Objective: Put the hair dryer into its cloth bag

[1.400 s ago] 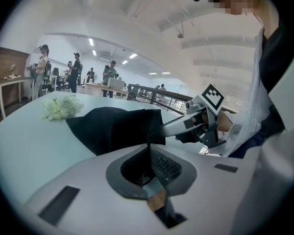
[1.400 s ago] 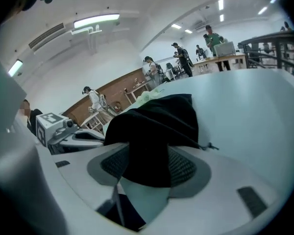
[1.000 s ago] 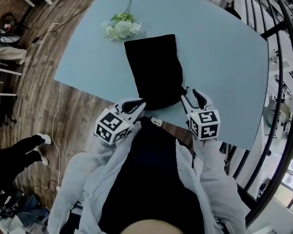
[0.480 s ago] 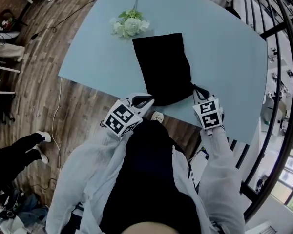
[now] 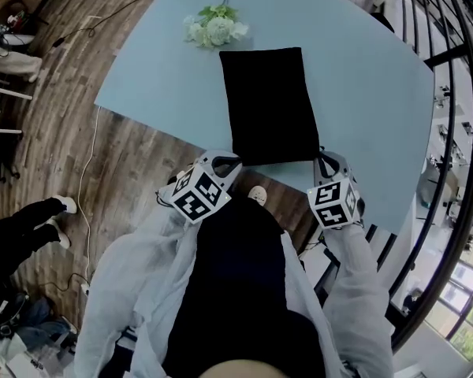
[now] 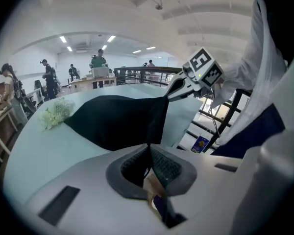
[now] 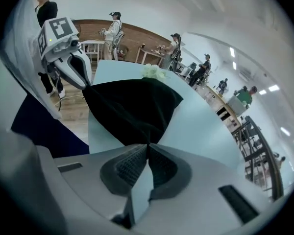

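1. right, both tools are clenched on the cloth bag (image 5: 270, 105). the left gripper (image 5: 225, 164) pinches its near left corner and the right gripper (image 5: 325, 162) its near right corner. in each gripper view the jaws are pressed together on black fabric.
2. the bag lies on the blue table (image 5: 158, 77), its long side running away from me. its near edge is pulled straight between the two grips and lifts a little off the surface there.
3. as i read it, this step is spreading the bag and getting hold of its near edge. to do it well i'd pull evenly on both sides and stay low over the table. only a thin fold sits in each pinch, so a jerk could slip it free.
4. i'd also avoid dragging the bag toward me, because its near edge already sits at the table's rim.
5. the flowers (image 5: 214, 28) lie just beyond the bag's far edge. i can't tell if they touch it, so i wouldn't push forward.
6. the hair dryer shows in no view. it may be inside the bag or off the table, and i cannot say which.
7. i can't make out whether the near edge is the bag's mouth or its bottom, or whether each pinch holds one layer or two. no drawstring is visible.
8. my own body hides the table's rim between the grippers.
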Tool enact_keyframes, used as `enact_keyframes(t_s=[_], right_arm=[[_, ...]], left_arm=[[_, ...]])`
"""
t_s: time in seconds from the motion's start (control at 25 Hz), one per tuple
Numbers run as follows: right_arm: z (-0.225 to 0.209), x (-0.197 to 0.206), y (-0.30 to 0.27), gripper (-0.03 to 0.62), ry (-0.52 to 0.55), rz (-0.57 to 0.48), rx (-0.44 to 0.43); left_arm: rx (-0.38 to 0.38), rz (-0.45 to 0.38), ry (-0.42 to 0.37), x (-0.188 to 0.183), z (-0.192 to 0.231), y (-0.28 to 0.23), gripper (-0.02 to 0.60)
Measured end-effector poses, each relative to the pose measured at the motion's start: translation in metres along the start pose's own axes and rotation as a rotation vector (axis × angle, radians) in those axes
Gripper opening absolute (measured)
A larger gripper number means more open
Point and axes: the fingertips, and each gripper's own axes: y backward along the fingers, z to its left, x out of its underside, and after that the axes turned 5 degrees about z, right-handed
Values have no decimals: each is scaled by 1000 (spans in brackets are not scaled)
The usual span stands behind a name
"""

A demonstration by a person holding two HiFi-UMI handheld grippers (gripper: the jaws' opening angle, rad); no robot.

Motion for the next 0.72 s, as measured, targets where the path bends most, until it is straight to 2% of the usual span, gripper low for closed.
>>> enact_keyframes(t_s=[0.08, 0.2, 0.28, 0.48, 0.56, 0.72], right_arm=[[10, 12, -12, 20, 14, 14, -22], [16, 28, -28, 20, 74, 40, -10], [18, 36, -39, 20, 84, 57, -11], [25, 50, -57, 18, 101, 84, -47], [26, 51, -57, 17, 105, 81, -67], [23, 51, -56, 17, 35, 78, -129]], left_arm=[[5, 21, 11, 15, -8, -9, 28], [4, 21, 59, 25, -13, -21, 28], [-12, 29, 60, 29, -12, -28, 28], [-59, 107, -43, 44, -18, -46, 28], [-66, 114, -52, 48, -18, -50, 28], [-53, 79, 43, 47, -17, -51, 28]])
